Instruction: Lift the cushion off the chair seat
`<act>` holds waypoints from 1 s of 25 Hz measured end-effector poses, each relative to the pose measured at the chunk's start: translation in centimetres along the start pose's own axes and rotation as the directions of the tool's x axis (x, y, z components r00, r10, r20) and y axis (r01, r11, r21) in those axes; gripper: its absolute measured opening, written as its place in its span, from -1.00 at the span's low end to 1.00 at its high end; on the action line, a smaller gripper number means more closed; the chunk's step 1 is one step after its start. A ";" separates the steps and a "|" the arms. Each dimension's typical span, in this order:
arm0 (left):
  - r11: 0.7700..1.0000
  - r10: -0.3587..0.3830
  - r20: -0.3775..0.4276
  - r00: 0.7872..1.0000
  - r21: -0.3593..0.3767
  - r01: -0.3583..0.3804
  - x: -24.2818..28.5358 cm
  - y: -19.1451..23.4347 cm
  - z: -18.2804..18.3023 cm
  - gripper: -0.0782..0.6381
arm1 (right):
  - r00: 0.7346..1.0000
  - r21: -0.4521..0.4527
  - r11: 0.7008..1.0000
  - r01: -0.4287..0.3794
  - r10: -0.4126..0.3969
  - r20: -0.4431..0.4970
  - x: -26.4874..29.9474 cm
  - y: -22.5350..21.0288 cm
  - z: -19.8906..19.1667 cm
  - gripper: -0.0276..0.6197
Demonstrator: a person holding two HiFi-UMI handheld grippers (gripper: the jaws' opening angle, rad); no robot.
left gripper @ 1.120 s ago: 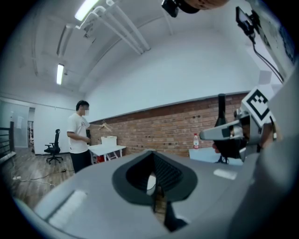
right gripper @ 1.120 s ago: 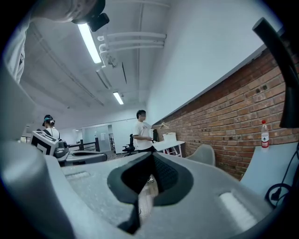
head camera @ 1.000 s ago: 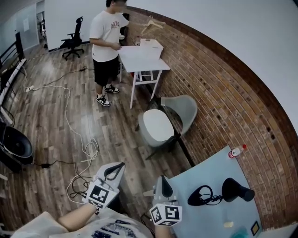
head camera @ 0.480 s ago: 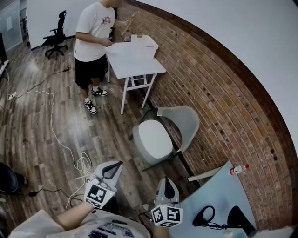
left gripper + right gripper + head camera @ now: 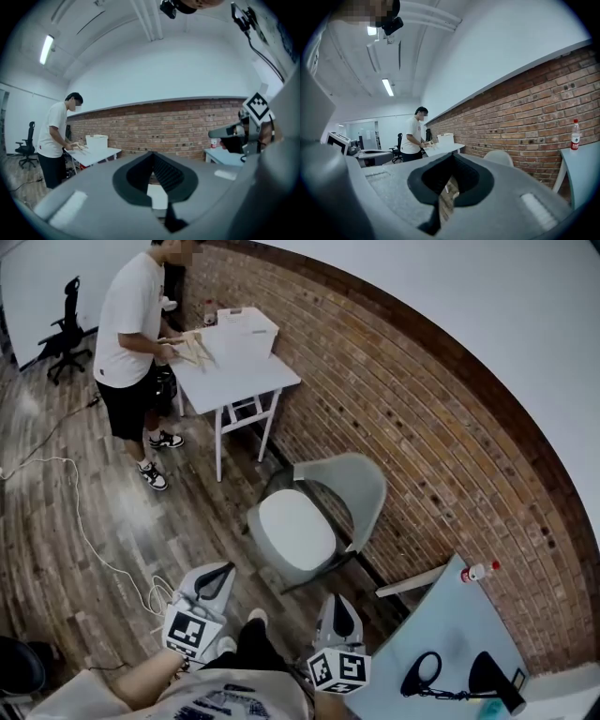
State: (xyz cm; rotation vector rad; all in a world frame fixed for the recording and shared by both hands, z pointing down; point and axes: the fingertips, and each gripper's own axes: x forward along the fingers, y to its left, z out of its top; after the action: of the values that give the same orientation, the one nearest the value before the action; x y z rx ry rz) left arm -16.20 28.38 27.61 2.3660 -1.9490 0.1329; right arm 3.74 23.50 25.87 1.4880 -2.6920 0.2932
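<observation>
A white cushion (image 5: 295,529) lies on the seat of a grey shell chair (image 5: 352,486) that stands against the brick wall, mid-frame in the head view. My left gripper (image 5: 216,579) is short of the chair, at its near left, shut with nothing in it. Shut and empty too, my right gripper (image 5: 336,613) hangs just in front of the chair's near right corner. Neither touches the cushion. In the left gripper view the shut left gripper (image 5: 152,176) points toward the wall. Past the shut right gripper (image 5: 450,176) in its own view, the chair's back (image 5: 499,157) shows.
A person (image 5: 136,329) stands at a white folding table (image 5: 239,371) with a box (image 5: 248,322) at the back left. A white cable (image 5: 80,526) snakes over the wooden floor. A pale blue table (image 5: 455,634) with a bottle (image 5: 478,570) and black items stands at right.
The view has advanced toward the chair, which now lies closer and more central. Both grippers have travelled forward with it, still shut. The person has moved round to the table's left side.
</observation>
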 end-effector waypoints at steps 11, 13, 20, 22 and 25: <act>0.986 -0.124 -0.090 0.988 0.104 0.133 14.8 2.6 -2.6 -0.81 | 0.996 0.056 0.994 0.092 -0.091 -0.014 11.1 -7.0 -2.3 -0.92; 0.980 -0.152 -0.109 0.982 0.113 0.164 18.8 2.6 -2.9 -0.81 | 0.993 0.070 0.991 0.114 -0.112 -0.030 13.8 -9.1 -2.8 -0.92; 0.968 -0.217 -0.201 0.955 0.080 0.237 30.5 2.7 -5.0 -0.81 | 0.982 0.126 0.978 0.165 -0.151 -0.112 22.0 -15.8 -4.9 -0.92; 0.961 -0.229 -0.222 0.948 0.104 0.256 33.0 2.8 -6.1 -0.81 | 0.979 0.133 0.977 0.167 -0.148 -0.137 23.9 -17.5 -5.7 -0.92; 0.961 -0.221 -0.256 0.941 0.108 0.255 36.1 3.1 -8.5 -0.81 | 0.975 0.133 0.977 0.163 -0.140 -0.172 26.4 -19.9 -7.4 -0.92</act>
State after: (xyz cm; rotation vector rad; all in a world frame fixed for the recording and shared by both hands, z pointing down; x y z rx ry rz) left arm -12.58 -6.49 40.12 2.5104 -1.5782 0.5321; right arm 6.09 -7.44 39.53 1.6200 -2.4615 0.5882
